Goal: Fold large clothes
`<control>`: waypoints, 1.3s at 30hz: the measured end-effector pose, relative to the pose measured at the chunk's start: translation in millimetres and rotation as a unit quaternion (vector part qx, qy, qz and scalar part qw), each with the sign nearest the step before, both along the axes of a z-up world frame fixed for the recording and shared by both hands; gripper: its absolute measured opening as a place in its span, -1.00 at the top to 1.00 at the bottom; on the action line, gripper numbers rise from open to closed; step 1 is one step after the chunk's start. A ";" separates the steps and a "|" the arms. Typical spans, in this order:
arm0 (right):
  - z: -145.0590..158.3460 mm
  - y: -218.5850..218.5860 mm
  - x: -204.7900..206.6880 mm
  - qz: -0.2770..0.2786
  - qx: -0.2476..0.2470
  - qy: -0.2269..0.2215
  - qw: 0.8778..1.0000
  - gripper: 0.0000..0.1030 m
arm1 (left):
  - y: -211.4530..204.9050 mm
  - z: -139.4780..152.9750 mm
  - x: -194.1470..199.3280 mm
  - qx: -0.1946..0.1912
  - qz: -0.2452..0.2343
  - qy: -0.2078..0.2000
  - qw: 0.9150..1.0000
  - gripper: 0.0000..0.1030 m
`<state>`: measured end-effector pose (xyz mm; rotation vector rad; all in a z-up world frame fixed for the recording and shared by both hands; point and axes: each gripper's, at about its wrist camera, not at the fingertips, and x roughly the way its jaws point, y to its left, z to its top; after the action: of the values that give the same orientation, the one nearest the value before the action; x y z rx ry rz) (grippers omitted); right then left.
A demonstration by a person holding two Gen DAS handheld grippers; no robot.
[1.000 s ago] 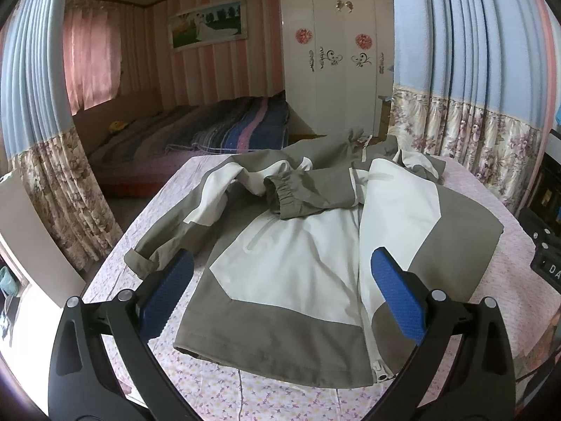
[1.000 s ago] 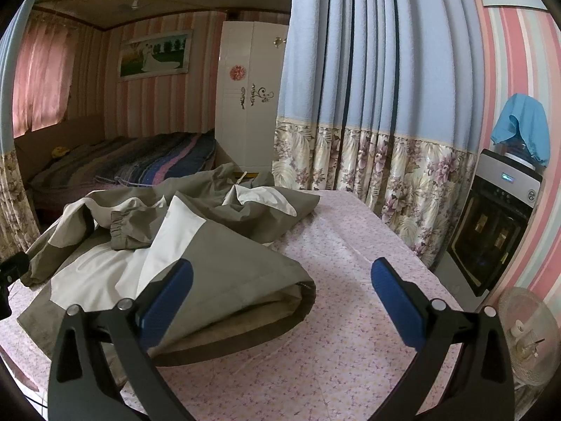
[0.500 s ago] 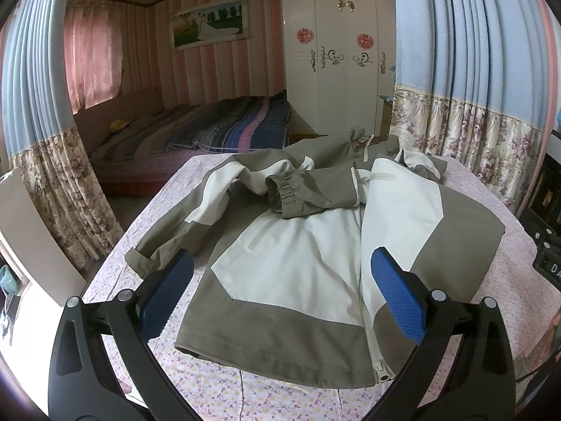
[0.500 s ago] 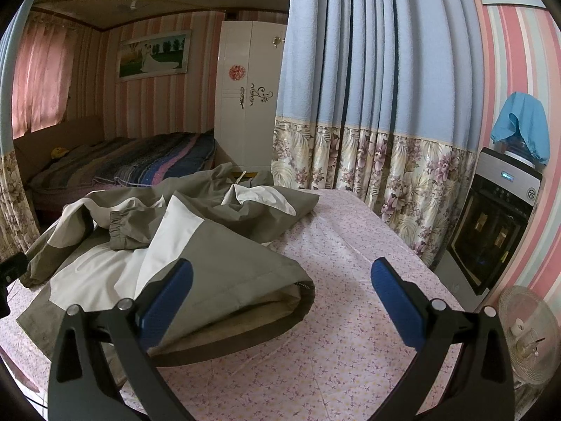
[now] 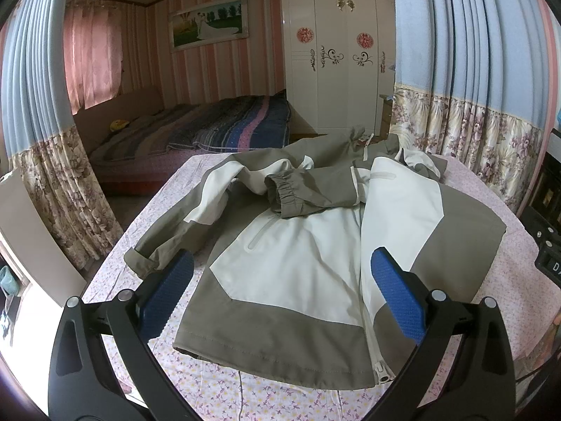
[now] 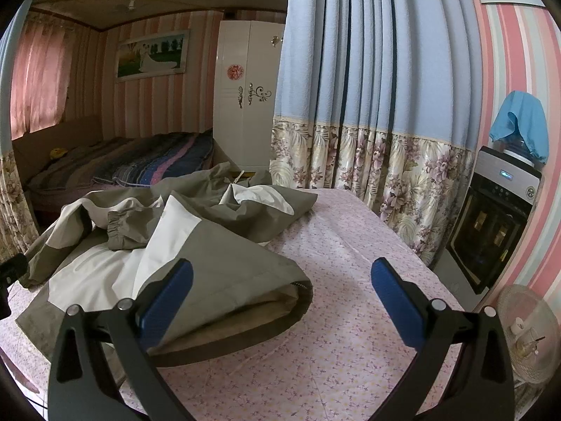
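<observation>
An olive and cream jacket [image 5: 301, 266] lies front up on a table with a pink floral cloth [image 5: 217, 389]. Its right side is folded in over the body, and one elastic-cuffed sleeve [image 5: 298, 196] lies across the chest. The other sleeve [image 5: 168, 231] stretches toward the left edge. My left gripper [image 5: 280, 294] is open and empty, hovering above the jacket's hem. My right gripper [image 6: 280, 298] is open and empty over the jacket's folded right edge [image 6: 245, 280] and the bare cloth [image 6: 350, 315].
A bed [image 5: 196, 133] and a white wardrobe [image 5: 336, 59] stand beyond the table. Blue floral curtains [image 6: 368, 105] hang at the right. A water dispenser [image 6: 498, 217] and a fan [image 6: 526, 333] stand right of the table.
Both grippers have stayed open and almost still. The views shifted only slightly, and the jacket has not moved.
</observation>
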<state>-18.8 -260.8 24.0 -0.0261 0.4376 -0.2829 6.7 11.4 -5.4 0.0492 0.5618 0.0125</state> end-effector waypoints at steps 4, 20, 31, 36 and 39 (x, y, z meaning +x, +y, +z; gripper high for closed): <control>-0.6 0.1 0.4 -0.001 0.000 0.001 1.000 -0.97 | 0.2 0.0 0.1 0.000 0.000 0.000 1.000 -0.94; 1.2 0.6 1.4 -0.001 0.001 0.001 1.000 -0.97 | 4.8 -5.5 2.0 -0.003 -0.005 0.004 1.000 -0.94; -9.0 -21.2 3.6 0.006 0.009 -0.004 1.000 -0.97 | 3.9 -14.2 17.7 -0.005 -0.009 0.019 1.000 -0.94; -1.4 -22.6 -0.3 0.033 0.010 -0.046 0.998 -0.97 | 9.6 -15.9 22.6 -0.005 -0.001 0.012 1.000 -0.94; 0.8 -22.9 6.1 0.046 -0.007 -0.042 0.998 -0.97 | 12.4 -15.6 23.6 -0.004 0.002 0.003 1.000 -0.94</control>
<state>-12.7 -283.6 24.8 -0.0470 0.3503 -0.1956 30.3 23.8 -21.0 0.0410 0.5670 0.0152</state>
